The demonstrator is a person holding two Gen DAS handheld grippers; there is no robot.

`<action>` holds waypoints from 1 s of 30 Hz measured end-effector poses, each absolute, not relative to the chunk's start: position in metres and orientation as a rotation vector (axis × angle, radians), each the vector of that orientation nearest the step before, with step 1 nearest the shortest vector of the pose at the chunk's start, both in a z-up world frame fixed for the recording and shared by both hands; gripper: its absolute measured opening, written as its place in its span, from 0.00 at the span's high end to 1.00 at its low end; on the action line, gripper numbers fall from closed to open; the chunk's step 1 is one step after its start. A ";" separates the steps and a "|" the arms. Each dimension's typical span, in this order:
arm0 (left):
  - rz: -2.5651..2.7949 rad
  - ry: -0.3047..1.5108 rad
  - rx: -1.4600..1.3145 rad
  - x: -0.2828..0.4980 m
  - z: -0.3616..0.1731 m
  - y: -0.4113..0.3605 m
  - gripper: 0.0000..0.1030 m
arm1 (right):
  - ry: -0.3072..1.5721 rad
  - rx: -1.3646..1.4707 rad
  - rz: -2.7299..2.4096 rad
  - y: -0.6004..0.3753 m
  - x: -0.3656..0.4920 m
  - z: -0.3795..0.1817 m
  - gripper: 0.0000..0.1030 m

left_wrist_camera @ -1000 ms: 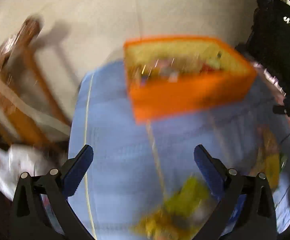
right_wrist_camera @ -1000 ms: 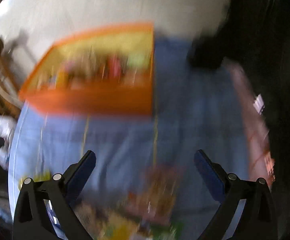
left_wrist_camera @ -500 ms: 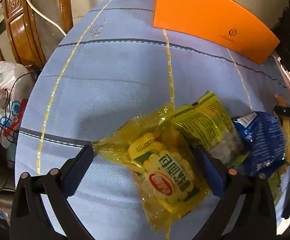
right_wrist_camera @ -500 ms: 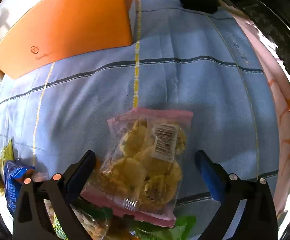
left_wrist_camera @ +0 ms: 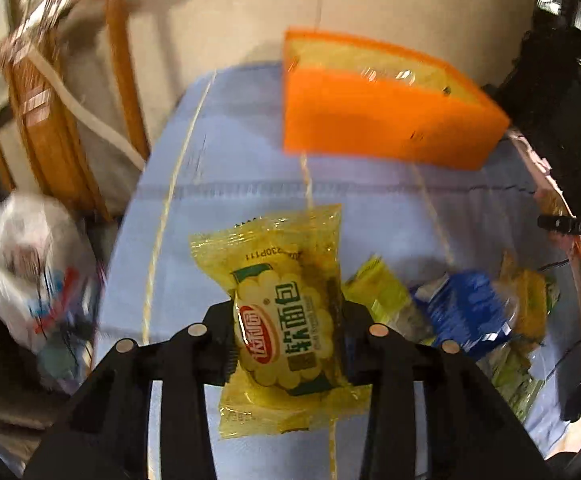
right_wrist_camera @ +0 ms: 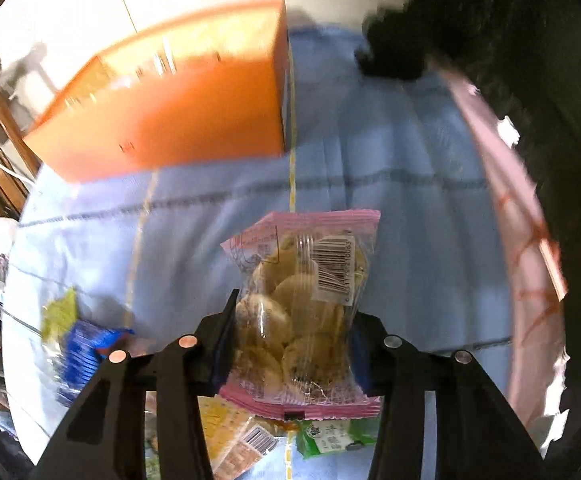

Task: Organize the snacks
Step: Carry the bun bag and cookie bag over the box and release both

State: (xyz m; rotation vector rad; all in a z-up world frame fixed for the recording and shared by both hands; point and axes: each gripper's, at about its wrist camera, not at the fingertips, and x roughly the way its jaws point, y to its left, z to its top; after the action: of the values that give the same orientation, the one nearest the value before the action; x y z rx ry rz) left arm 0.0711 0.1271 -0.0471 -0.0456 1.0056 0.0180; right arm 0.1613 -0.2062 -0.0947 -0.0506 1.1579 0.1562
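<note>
Left claw [left_wrist_camera: 288,344] pinches a yellow pack [left_wrist_camera: 286,320] at lower centre; right claw [right_wrist_camera: 294,344] pinches a pink-edged cookie bag [right_wrist_camera: 302,320] likewise. Both are lifted clear, probably bound for the orange box [left_wrist_camera: 374,124] at upper frame.

I see a yellow bread packet [left_wrist_camera: 286,320], clear film with red and green print, pinched across its middle in my left gripper [left_wrist_camera: 288,336], hanging nearly upright well short of the orange box [left_wrist_camera: 378,120]. My right gripper [right_wrist_camera: 294,340] clamps a pink-edged cookie bag [right_wrist_camera: 302,300], its barcode label facing up and round pale cookies showing through the film; it too sits on the near side of the orange box [right_wrist_camera: 162,116]. The box stands open-topped, with blurred wrappers inside. A blue packet [left_wrist_camera: 466,308] and yellow-green packets [left_wrist_camera: 382,292] lie nearer than the box, toward its right end.
</note>
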 end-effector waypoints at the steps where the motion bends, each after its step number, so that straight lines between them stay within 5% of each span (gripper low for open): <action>1: -0.003 0.979 -0.036 0.081 -0.036 0.125 0.64 | 1.131 -0.050 0.158 -0.204 0.163 -0.081 0.54; 16: -0.047 0.734 0.185 0.266 0.096 0.077 0.63 | 0.786 0.029 0.287 -0.165 0.286 0.064 0.54; 29: -0.022 0.807 0.083 0.344 0.066 0.072 0.63 | 0.856 0.029 0.326 -0.146 0.358 0.032 0.53; 30: -0.025 0.812 0.064 0.346 0.065 0.073 0.56 | 0.870 0.031 0.337 -0.144 0.357 0.030 0.49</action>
State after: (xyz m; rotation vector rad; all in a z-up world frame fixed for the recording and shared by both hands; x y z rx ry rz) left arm 0.3461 0.0731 0.0648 0.0643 0.8122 -0.0251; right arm 0.3572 -0.1445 0.0295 0.0312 0.8695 0.3366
